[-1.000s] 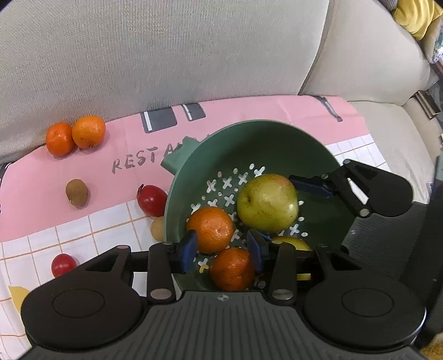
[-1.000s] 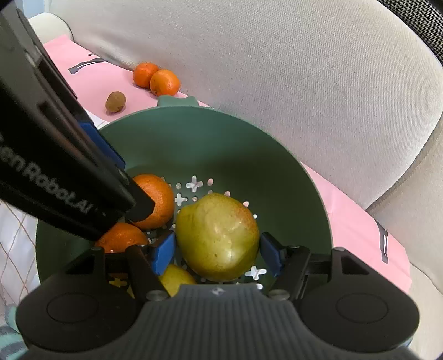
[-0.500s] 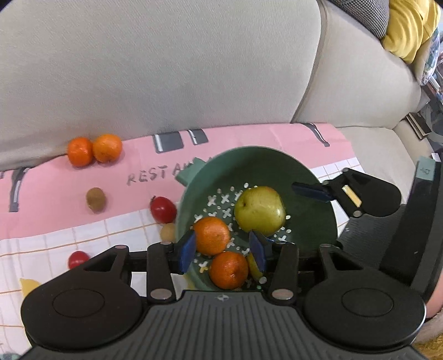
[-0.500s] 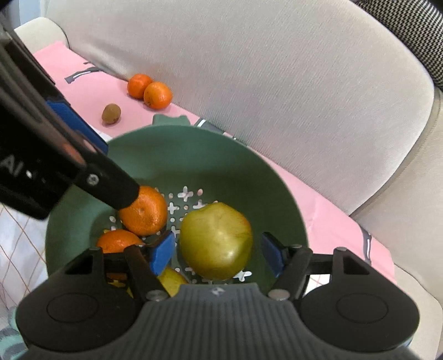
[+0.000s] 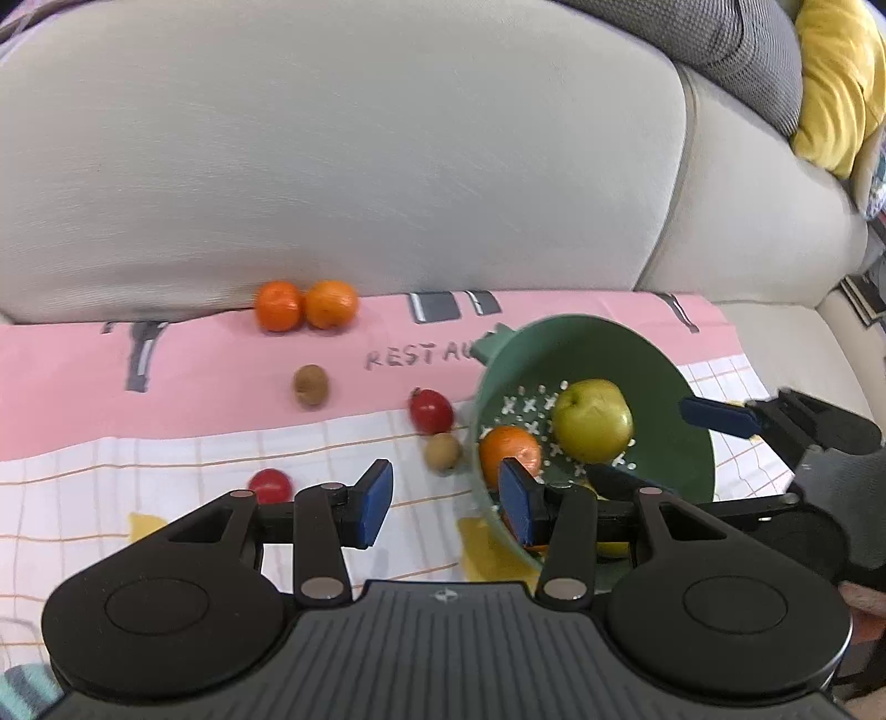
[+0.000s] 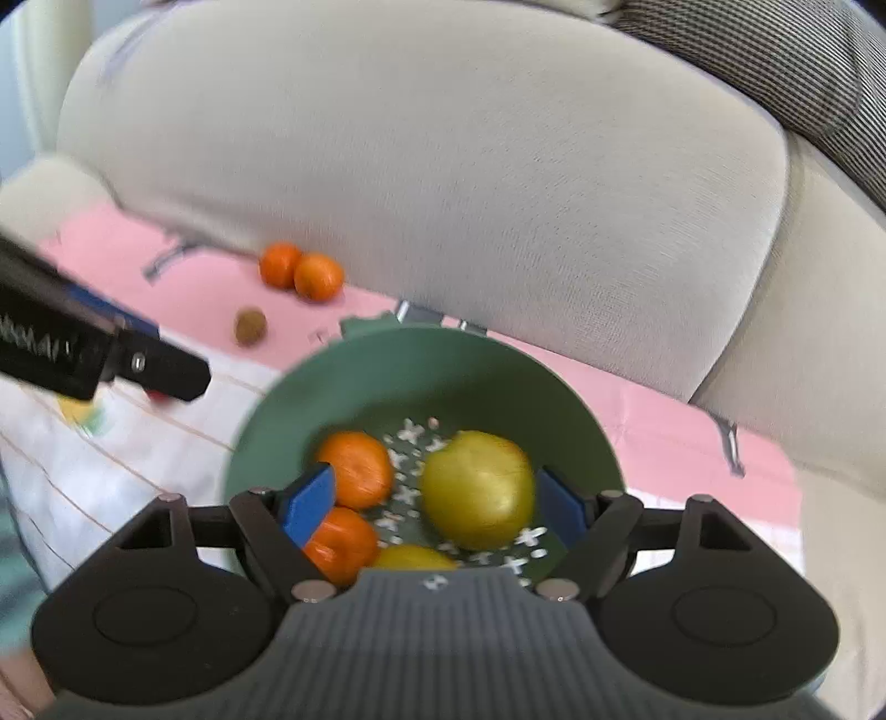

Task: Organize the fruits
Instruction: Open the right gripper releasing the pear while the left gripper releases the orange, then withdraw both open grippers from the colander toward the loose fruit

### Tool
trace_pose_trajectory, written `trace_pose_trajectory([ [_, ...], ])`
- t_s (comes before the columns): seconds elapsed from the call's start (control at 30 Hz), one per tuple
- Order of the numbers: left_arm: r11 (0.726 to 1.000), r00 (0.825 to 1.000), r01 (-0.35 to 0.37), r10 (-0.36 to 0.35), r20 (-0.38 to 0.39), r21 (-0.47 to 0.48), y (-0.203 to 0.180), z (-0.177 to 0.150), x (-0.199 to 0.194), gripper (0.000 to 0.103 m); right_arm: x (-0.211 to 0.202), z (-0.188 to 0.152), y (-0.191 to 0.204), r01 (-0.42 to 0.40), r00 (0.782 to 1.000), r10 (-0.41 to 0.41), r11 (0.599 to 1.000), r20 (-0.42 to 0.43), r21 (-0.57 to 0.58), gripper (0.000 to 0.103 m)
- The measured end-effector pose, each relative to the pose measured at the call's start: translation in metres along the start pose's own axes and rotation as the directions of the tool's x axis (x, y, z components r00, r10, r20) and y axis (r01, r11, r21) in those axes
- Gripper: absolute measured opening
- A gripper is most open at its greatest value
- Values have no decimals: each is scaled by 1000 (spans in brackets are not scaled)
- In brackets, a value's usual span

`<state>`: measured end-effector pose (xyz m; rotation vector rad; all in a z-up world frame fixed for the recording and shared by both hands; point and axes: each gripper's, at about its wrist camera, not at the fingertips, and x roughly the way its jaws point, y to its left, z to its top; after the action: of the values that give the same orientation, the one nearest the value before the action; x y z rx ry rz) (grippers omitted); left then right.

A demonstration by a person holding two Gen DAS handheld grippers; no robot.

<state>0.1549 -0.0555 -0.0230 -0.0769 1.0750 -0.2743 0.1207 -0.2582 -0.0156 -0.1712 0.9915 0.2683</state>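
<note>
A green colander (image 5: 684,387) (image 6: 421,354) lies on a pink and white cloth (image 5: 194,387). It holds a yellow-green pear (image 5: 592,421) (image 6: 479,487), two oranges (image 6: 357,468) (image 6: 340,545) and a yellow fruit (image 6: 412,556). My right gripper (image 6: 434,501) hovers above the colander, jaws opening; the pear shows between the pads, untouched. My left gripper (image 5: 446,504) is open and empty over the colander's left rim. Loose on the cloth are two oranges (image 5: 304,304), a kiwi (image 5: 310,384), a second kiwi (image 5: 443,451) and two red fruits (image 5: 431,410) (image 5: 270,486).
A beige sofa backrest (image 5: 360,166) rises right behind the cloth. A yellow cushion (image 5: 830,83) and a grey patterned cushion (image 5: 720,39) lie at the top right. The left gripper's finger (image 6: 160,371) reaches in from the left in the right wrist view.
Both grippers have risen away from the colander. The left one has shifted left, from over the oranges inside to the rim. The right one's jaws have widened, and the pear stays in the colander.
</note>
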Motion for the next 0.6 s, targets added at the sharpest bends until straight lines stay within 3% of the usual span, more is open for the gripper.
trace_pose_trajectory([
  [0.1, 1000, 999, -22, 23, 29, -19, 9, -6, -12, 52, -16, 0, 9, -13, 999, 10, 998, 39, 56, 74],
  [0.23, 999, 997, -21, 25, 71, -47, 22, -12, -30, 53, -30, 0, 23, -46, 996, 38, 993, 77, 109, 62],
  [0.3, 998, 996, -16, 21, 92, -56, 29, -15, -38, 55, -33, -1, 32, -74, 995, 64, 989, 81, 128, 51],
  [0.37, 998, 994, -17, 23, 107, -62, 36, -20, -45, 57, -34, -4, 44, -100, 993, 91, 985, 73, 138, 32],
  [0.6, 995, 994, -20, 31, 108, -97, 60, -44, -44, 58, -27, -21, 84, -117, 993, 112, 985, 48, 123, 24],
])
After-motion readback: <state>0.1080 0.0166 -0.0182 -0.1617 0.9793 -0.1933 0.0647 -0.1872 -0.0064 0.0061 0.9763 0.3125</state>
